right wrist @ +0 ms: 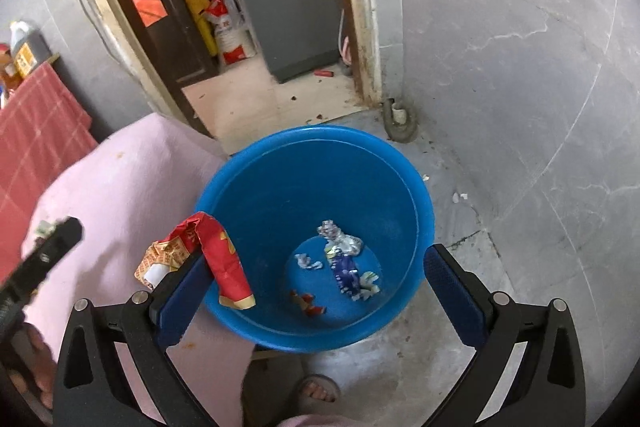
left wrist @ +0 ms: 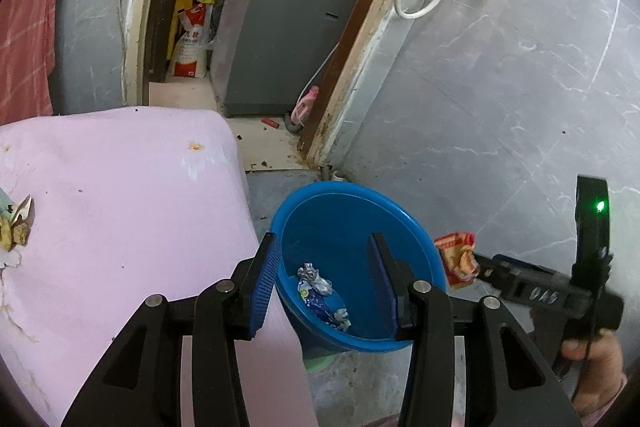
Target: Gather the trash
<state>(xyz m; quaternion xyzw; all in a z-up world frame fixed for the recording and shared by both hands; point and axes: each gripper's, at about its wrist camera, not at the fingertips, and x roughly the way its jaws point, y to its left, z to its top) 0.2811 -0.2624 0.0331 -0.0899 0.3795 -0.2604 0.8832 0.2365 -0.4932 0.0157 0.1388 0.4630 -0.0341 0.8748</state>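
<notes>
A blue plastic basin (right wrist: 280,179) stands on the floor beside a pink-covered table (left wrist: 120,207), with several crumpled wrappers (right wrist: 344,259) on its bottom. My right gripper (right wrist: 318,291) hangs over the basin with its jaws wide open. A red and yellow wrapper (right wrist: 220,259) is draped over its left fingertip, not pinched. In the left wrist view that wrapper (left wrist: 456,259) sits at the right gripper's (left wrist: 480,267) tip, at the basin's (left wrist: 340,211) rim. My left gripper (left wrist: 324,283) is open above the basin's near side, empty. More scraps of trash (left wrist: 16,223) lie at the table's left edge.
A grey washing machine (left wrist: 280,27) stands in the doorway beyond the basin. A drain pipe (right wrist: 400,123) rises from the grey floor by the door frame. A sandalled foot (right wrist: 316,393) is just in front of the basin. A red checked cloth (right wrist: 36,131) hangs at the left.
</notes>
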